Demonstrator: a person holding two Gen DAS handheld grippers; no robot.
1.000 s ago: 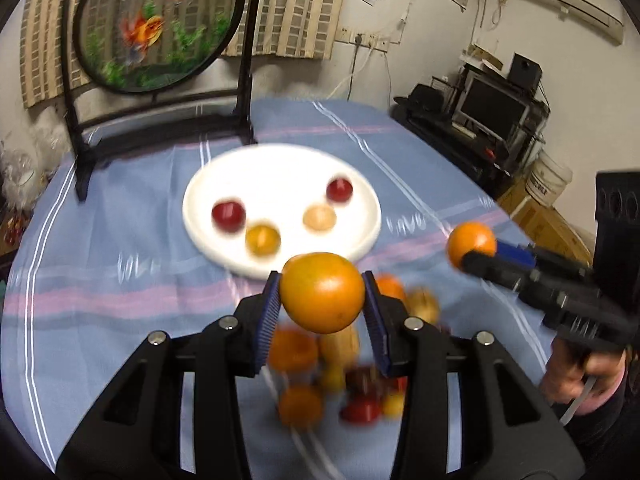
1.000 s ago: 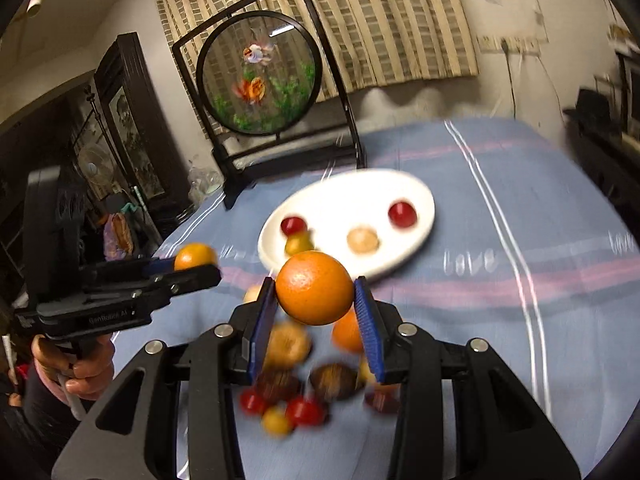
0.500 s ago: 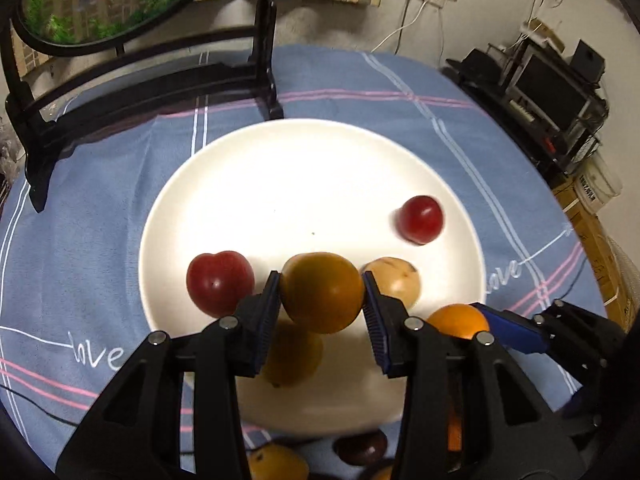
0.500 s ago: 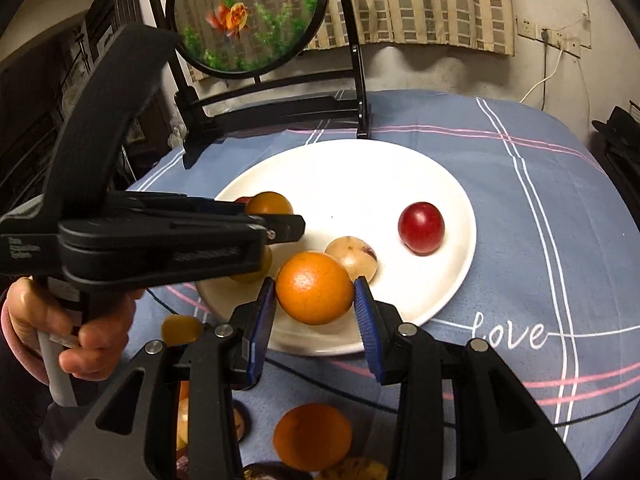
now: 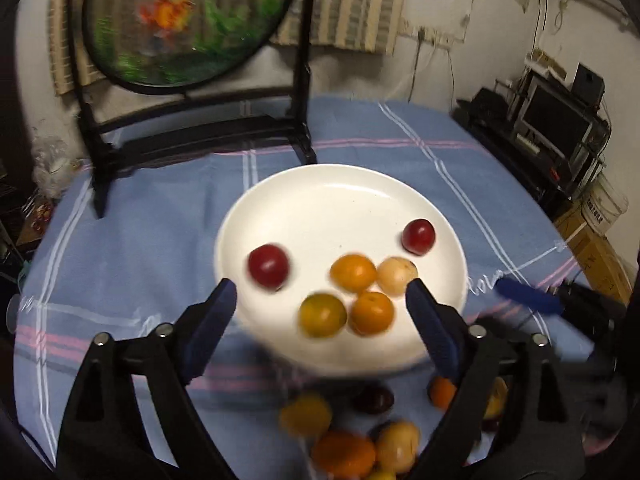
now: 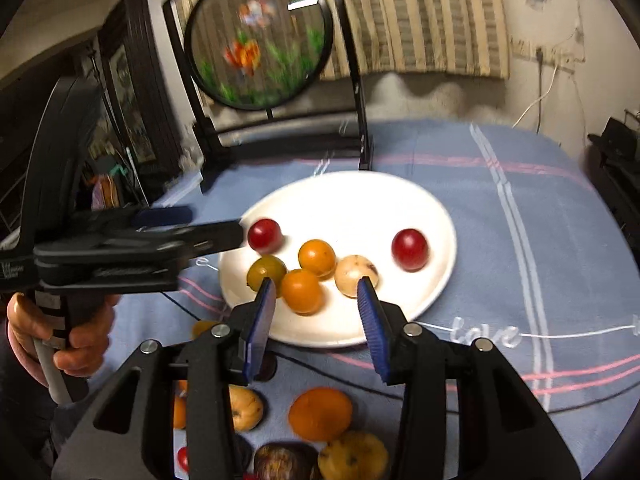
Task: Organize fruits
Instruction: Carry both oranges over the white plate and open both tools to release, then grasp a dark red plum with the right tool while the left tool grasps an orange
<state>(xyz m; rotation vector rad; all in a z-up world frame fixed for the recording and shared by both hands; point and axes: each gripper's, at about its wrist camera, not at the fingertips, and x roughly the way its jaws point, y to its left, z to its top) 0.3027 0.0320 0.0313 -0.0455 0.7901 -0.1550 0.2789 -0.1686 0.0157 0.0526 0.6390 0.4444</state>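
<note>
On the blue striped tablecloth (image 5: 152, 240), a white plate (image 5: 340, 188) sits in front of a black stand holding a round fish picture (image 5: 184, 20). Six fruits lie on the plate: two red ones, one at the left (image 5: 268, 267) and one alone at the right (image 5: 418, 237), and a tight cluster of two oranges (image 5: 353, 273) (image 5: 372, 313), a greenish-yellow fruit (image 5: 322, 315) and a pale speckled one (image 5: 397, 276) that appear to touch each other. Nearer the cameras, off the plate, a loose pile of unsorted fruit (image 6: 320, 414) waits on the cloth: oranges, pale speckled pieces, dark plums and small red ones, much of it blurred.

The left gripper (image 5: 322, 318) hangs above the plate's near edge with its jaws spread wide and nothing between them. The right gripper (image 6: 316, 314) is also empty, jaws parted moderately, over the plate's near rim.

The fruits look small, round and light, with smooth skins, so they will likely roll at a nudge and could squirt out of a lopsided pinch. The oranges seem firm enough for a steady squeeze; the dark plums and small red ones are probably softer and bruise easily, so a gentle close suits them. The best hold is across the widest middle of a piece, with the ribbed blue pads (image 6: 262, 320) on opposite sides. An outlying piece of the pile is the safer pick, since a pad pushed into the heap may scatter its neighbours.
</note>
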